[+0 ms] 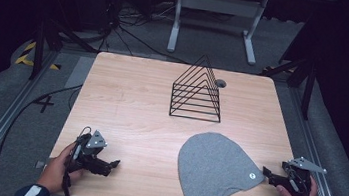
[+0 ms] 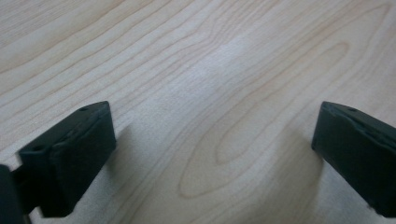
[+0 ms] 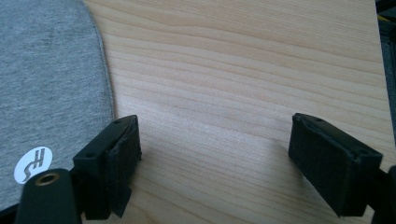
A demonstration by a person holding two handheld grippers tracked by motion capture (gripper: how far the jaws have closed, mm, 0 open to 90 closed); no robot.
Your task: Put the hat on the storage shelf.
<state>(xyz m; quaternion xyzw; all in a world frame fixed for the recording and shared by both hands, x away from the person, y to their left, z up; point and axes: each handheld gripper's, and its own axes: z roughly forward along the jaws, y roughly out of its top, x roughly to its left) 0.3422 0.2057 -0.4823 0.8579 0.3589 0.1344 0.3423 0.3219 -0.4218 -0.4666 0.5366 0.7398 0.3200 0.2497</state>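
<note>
Fingers [image 3: 112, 158] of the right gripper [image 1: 273, 176] are standing spread and empty just beside the flat grey knitted beanie [image 1: 214, 171] lying near the light wooden tabletop's [image 1: 131, 103] front right corner; left gripper [image 1: 106, 165] fingers [image 2: 70, 154] are spread over bare wood near the front left corner

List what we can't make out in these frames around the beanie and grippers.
- Grey beanie: near edge overhangs the table front in the high view; the underside is hidden.
- White logo patch: too small in the high view; partly cut by the left jaw in the right gripper view.
- Wire rack: rear bars overlap, count unclear.
- Left gripper: far jaw hidden behind its body.
</note>
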